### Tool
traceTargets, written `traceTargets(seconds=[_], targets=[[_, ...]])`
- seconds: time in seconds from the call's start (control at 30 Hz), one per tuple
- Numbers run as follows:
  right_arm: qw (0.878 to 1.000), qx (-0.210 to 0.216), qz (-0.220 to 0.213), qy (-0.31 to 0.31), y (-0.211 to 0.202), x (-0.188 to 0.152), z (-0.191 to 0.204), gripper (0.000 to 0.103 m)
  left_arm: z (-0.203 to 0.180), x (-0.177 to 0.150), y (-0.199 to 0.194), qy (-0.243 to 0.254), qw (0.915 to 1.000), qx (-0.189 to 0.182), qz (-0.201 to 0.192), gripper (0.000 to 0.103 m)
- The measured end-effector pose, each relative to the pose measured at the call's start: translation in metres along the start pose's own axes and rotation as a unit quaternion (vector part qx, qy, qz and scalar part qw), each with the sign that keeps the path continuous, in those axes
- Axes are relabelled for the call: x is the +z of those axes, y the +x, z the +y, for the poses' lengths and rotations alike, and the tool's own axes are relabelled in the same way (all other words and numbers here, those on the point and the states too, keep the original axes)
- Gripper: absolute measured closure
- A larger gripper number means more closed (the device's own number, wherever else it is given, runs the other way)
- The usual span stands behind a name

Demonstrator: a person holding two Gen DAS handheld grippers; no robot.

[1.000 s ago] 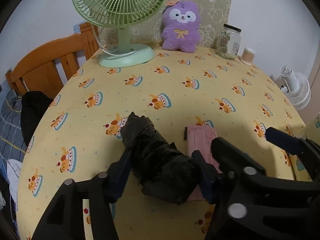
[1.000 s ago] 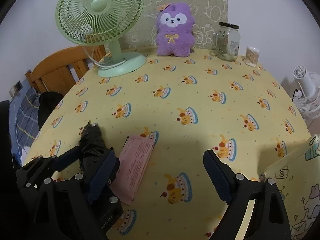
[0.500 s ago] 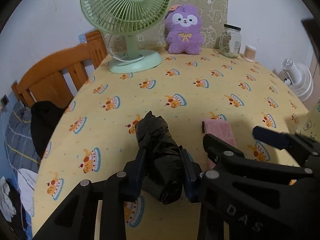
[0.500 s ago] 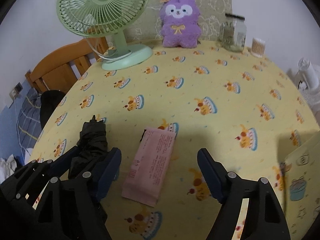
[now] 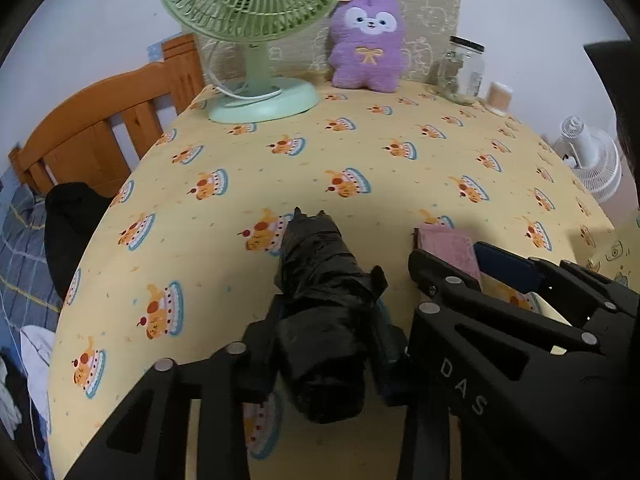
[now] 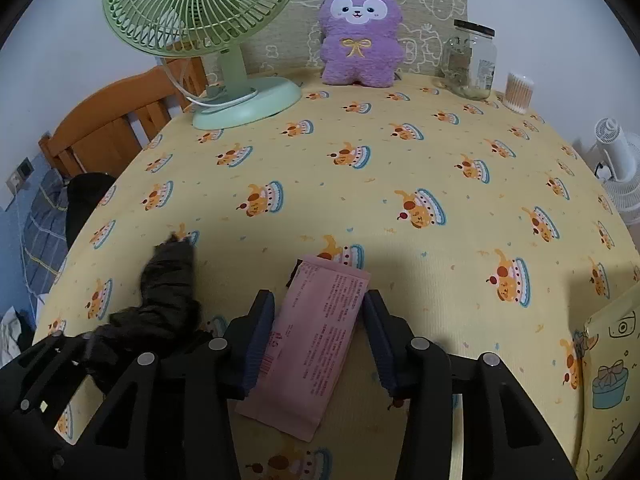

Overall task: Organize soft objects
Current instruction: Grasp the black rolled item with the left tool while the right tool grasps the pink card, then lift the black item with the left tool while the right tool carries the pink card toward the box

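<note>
Sorting has barely begun: your left gripper [image 5: 324, 344] clamps the black bundle [image 5: 320, 304] near the tabletop's [image 6: 400, 140] front edge. Your right gripper [image 6: 320, 336] is closing around the pink packet [image 6: 316, 336], not yet gripping; both still need placing.

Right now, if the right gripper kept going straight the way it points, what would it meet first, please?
Probably the pink packet, which already lies between the closing jaws of the right gripper, then the yellow tablecloth beneath it.

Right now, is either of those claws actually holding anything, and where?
The left gripper pinches the black plastic bundle near its close end. The right gripper is closing around the pink packet's middle, not yet gripping.
</note>
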State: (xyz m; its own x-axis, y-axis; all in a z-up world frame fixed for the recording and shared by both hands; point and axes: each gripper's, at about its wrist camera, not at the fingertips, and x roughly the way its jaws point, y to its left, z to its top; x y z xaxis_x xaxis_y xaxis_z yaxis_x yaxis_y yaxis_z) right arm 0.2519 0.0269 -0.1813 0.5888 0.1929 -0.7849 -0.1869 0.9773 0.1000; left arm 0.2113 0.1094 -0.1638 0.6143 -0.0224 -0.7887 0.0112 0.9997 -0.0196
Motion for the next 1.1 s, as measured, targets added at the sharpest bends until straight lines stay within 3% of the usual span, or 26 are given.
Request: traceTargets(seconds=[0.33,1.1], targets=[[1.000,0.027,0.003,-0.009,-0.019,-0.008,0.000,0.058,-0.009,-0.006,-0.011,0.002,1.0000,0.000,-0.006,0.074],[0.996,0.034,-0.074,-0.022,-0.105,-0.023,-0.012,0.059,-0.038,-0.019,-0.087,-0.012,0.9965,0.010,-0.083,0.075]])
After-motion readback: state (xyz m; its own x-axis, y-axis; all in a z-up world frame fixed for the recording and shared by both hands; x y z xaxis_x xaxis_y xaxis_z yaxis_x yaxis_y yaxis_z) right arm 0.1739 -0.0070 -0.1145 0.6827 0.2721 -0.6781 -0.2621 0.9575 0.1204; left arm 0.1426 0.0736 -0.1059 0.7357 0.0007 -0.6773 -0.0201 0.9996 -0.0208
